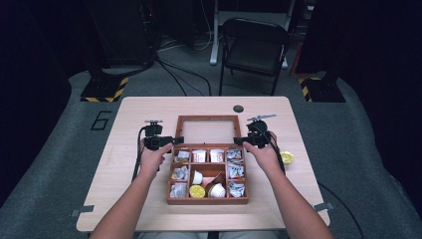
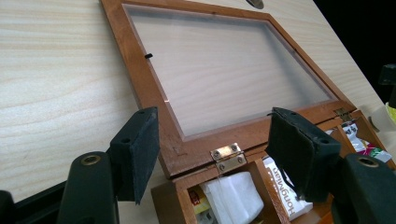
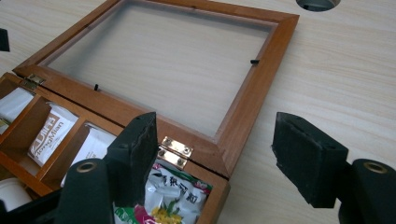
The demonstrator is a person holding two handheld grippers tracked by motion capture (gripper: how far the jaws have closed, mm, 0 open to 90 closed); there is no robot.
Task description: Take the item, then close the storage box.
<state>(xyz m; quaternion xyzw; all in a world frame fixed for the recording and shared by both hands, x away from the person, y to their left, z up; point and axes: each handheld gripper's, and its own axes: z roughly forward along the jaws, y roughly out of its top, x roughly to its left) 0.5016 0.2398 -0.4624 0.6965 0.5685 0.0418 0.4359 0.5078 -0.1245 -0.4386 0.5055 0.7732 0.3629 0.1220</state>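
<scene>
Both claws, left claw (image 1: 175, 140) and right claw (image 1: 238, 141), gape open beside the lid (image 1: 207, 130), lying flat, pointing away from its box (image 1: 207, 200).

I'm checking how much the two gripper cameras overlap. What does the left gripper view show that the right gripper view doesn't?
Left gripper view alone: the box's left hinge between its open jaws, and a folded white sachet below it. Right gripper view alone: the round table hole and a flowered packet in the corner compartment. Both: the glass-paned lid lying open flat on the table, and a HongMian sachet.
</scene>
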